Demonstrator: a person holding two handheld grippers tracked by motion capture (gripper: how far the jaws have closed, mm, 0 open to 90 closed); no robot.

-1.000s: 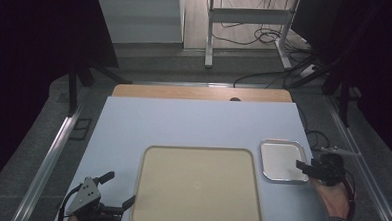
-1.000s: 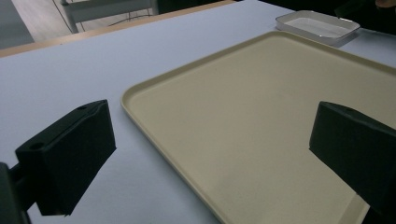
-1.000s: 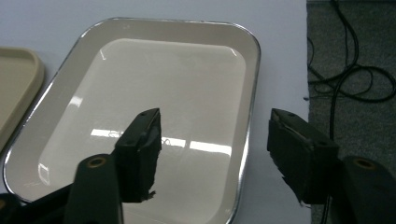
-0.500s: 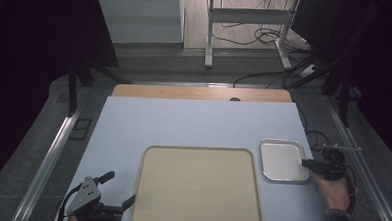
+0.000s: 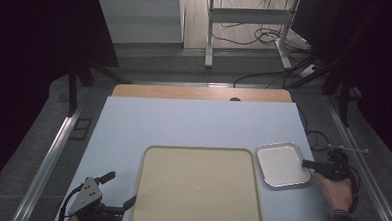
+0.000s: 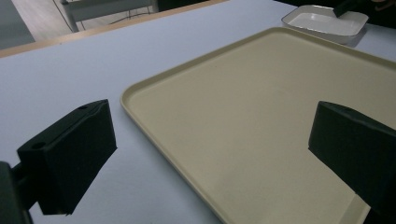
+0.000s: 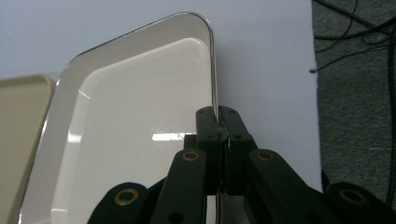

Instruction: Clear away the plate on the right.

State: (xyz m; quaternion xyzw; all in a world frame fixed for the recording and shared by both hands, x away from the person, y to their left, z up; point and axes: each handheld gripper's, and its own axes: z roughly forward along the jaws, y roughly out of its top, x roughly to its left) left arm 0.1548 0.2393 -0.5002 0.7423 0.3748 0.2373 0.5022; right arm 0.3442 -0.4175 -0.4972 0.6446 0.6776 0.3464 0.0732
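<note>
Currently the right gripper [image 7: 218, 116] has its fingers pinched on the right rim of the small metal tray [image 5: 280, 164], which sits on the table [image 5: 193, 125] just beside the large beige tray [image 5: 198, 188]. Left gripper [image 5: 118, 191] rests at the beige tray's near-left corner, fingers spread wide.

A pale blue tabletop [image 5: 193, 125] ends in a wooden strip [image 5: 202, 93] at its far edge — beyond it, grey floor, a metal stand [image 5: 248, 15] and loose cables [image 5: 257, 38].
</note>
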